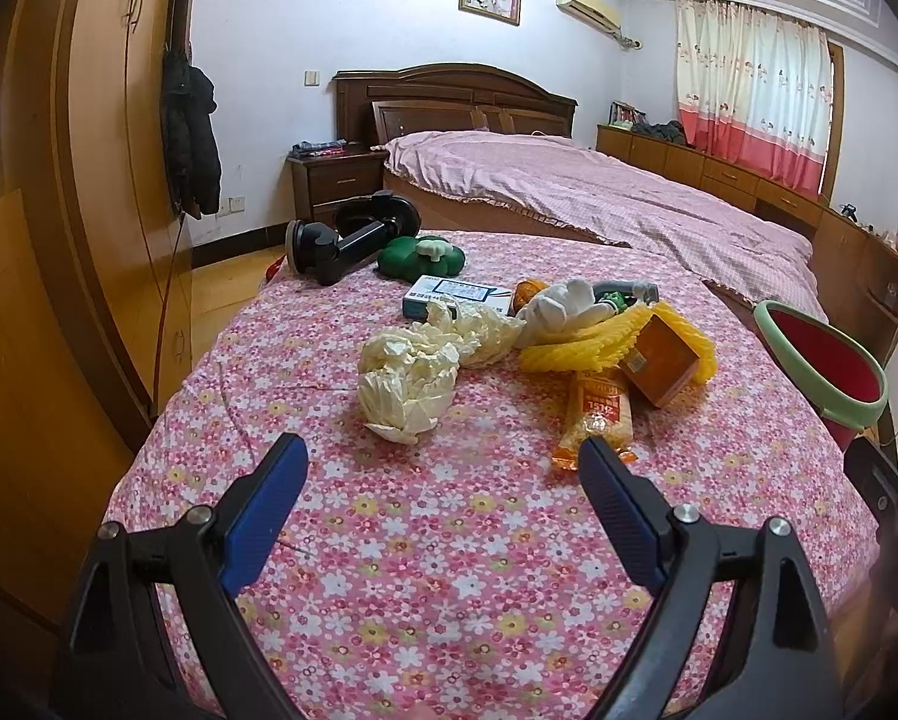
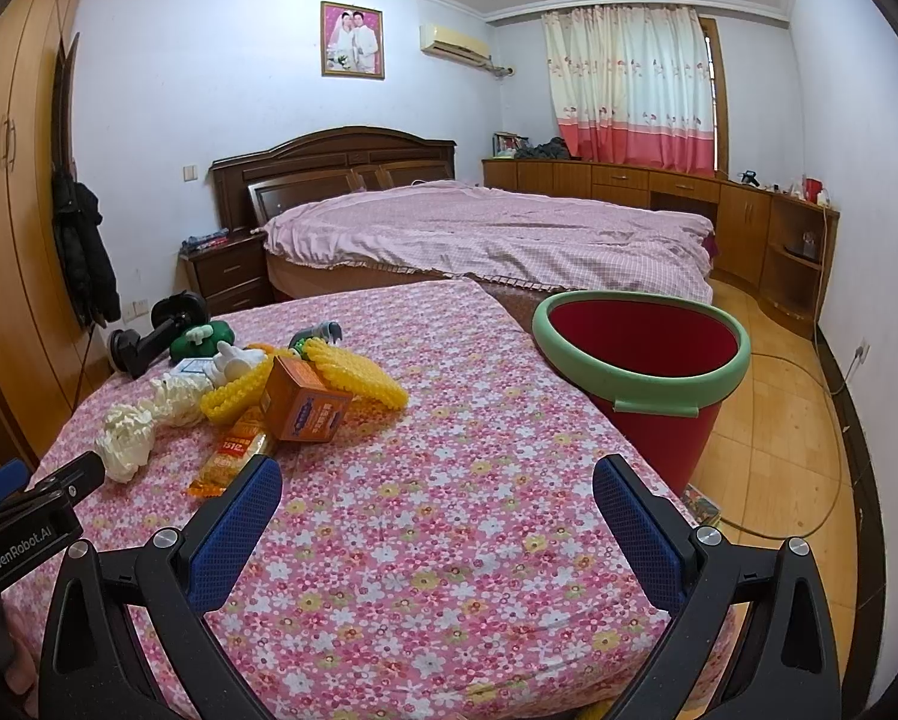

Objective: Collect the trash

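A pile of clutter lies on the floral bedspread [image 1: 449, 540]: two crumpled cream paper wads [image 1: 404, 381] [image 2: 126, 441], an orange snack packet [image 1: 595, 420] [image 2: 236, 450], an orange box [image 1: 658, 360] [image 2: 305, 405] and a yellow ribbed mesh [image 1: 574, 345] [image 2: 359, 378]. A red bucket with a green rim [image 2: 640, 360] [image 1: 820, 360] stands beside the bed on the right. My left gripper [image 1: 443, 456] is open, just short of the nearer wad. My right gripper [image 2: 437, 480] is open over bare bedspread, between the packet and the bucket. Both hold nothing.
Also on the bedspread are a blue-and-white box [image 1: 454, 294], a white plush toy [image 1: 559, 306], a green cushion [image 1: 422, 255] and a black dumbbell-like device [image 1: 353, 234]. A larger bed [image 2: 508, 234] lies behind, a wardrobe [image 1: 77, 180] stands to the left, and tiled floor [image 2: 766, 420] lies to the right.
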A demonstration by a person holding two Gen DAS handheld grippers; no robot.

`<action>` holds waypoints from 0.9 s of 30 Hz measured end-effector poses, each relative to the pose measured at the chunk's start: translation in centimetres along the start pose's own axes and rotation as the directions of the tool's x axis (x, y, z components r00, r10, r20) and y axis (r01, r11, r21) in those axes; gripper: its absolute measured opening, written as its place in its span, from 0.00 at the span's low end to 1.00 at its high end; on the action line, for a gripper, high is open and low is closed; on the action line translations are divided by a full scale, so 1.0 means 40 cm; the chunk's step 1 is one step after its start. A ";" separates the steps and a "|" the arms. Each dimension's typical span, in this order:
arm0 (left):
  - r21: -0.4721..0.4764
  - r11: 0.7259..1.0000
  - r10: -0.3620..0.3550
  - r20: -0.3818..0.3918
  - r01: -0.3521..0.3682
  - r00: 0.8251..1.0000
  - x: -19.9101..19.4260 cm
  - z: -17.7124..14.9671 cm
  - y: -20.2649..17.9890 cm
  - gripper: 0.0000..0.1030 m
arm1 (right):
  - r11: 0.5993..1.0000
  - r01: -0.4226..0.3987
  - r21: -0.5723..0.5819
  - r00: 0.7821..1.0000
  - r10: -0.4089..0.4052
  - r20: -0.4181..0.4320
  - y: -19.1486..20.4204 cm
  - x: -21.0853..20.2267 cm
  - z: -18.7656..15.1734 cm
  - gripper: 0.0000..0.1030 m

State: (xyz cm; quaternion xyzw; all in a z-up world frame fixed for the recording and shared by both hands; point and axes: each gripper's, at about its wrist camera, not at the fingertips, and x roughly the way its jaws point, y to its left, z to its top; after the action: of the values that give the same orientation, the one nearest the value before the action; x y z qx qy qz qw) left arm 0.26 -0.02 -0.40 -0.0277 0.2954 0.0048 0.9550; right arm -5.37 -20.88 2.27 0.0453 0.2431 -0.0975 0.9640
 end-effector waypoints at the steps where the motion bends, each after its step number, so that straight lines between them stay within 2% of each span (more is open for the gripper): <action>1: 0.000 1.000 0.000 0.000 0.000 1.000 0.001 -0.001 0.000 0.89 | 1.000 0.000 0.000 1.000 0.000 0.001 0.000 0.000 0.000 1.00; 27: -0.010 1.000 -0.001 -0.007 0.001 1.000 0.001 -0.007 0.009 0.89 | 1.000 -0.001 -0.001 1.000 0.001 -0.012 0.003 0.004 -0.004 1.00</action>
State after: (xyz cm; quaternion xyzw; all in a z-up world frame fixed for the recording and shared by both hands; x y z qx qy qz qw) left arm 0.13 0.33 -0.69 -0.0328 0.2987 0.0056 0.9538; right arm -5.28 -20.79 2.06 0.0458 0.2488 -0.0965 0.9627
